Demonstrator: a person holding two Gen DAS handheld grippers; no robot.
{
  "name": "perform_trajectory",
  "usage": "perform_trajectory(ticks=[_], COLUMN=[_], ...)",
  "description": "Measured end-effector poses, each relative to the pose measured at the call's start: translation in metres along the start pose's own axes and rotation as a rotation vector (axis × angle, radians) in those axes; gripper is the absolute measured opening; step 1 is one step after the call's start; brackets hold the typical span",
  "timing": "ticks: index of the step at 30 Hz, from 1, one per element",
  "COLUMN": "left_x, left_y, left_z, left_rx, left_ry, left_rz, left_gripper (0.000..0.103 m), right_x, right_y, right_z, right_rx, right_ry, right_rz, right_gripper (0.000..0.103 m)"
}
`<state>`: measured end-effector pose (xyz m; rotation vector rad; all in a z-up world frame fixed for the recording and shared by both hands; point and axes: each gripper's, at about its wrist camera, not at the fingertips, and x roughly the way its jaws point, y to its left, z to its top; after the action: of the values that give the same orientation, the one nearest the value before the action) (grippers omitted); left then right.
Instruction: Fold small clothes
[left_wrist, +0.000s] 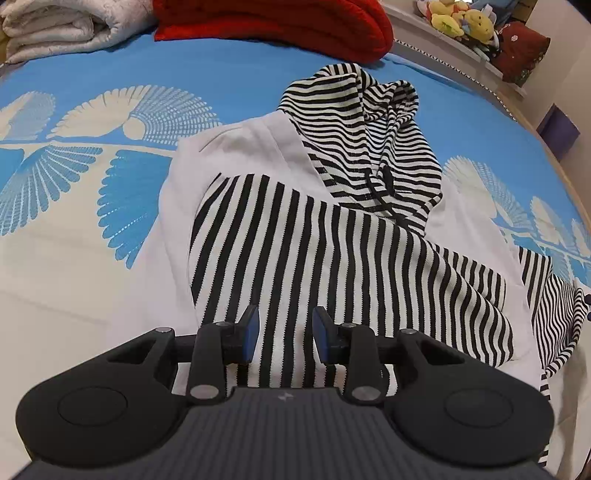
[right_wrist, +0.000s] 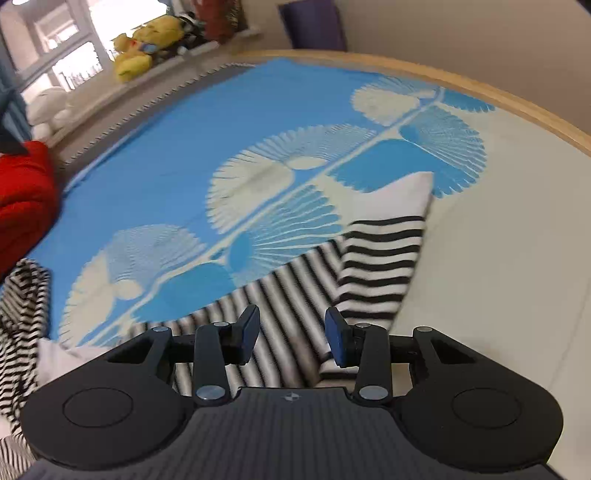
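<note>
The white hooded top with black-and-white striped sleeves (left_wrist: 258, 173) lay mid-frame, one sleeve folded across; the other remained. Left gripper (left_wrist: 285, 334) and right gripper (right_wrist: 291, 338) gaped empty.

One striped hoodie (left_wrist: 332, 236), one red cushion (left_wrist: 273, 26), one rolled quilt (left_wrist: 62, 29), two grippers.

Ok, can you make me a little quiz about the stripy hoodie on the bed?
1. True or false: the left gripper is open above the stripy sleeve.
2. What lies behind the hoodie's hood? A) red blanket B) green towel C) brown box
3. Fill in: the bedspread is blue and ____.

Key: 1 true. 2 A. 3 white. The right gripper is open too, over another stripy sleeve.
</note>
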<state>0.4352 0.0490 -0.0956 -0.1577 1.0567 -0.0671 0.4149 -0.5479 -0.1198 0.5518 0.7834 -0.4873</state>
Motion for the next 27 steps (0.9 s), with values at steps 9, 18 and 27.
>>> perform_trajectory(ticks=[9, 18, 27], left_x=[0.004, 0.001, -0.010], left_y=[0.003, 0.007, 0.030], left_z=[0.005, 0.007, 0.011], left_rx=[-0.037, -0.058, -0.121], left_ry=[0.002, -0.007, -0.034], left_rz=[-0.014, -0.011, 0.008], left_gripper=[0.035, 0.035, 0.035], right_x=[0.038, 0.000, -0.115], right_y=[-0.006, 0.000, 0.182], right_z=[-0.005, 0.004, -0.093], right_rx=[-0.041, 0.092, -0.463], right_ry=[0.063, -0.145, -0.143], right_rz=[-0.128, -0.063, 0.997], right_gripper=[0.039, 0.002, 0.003])
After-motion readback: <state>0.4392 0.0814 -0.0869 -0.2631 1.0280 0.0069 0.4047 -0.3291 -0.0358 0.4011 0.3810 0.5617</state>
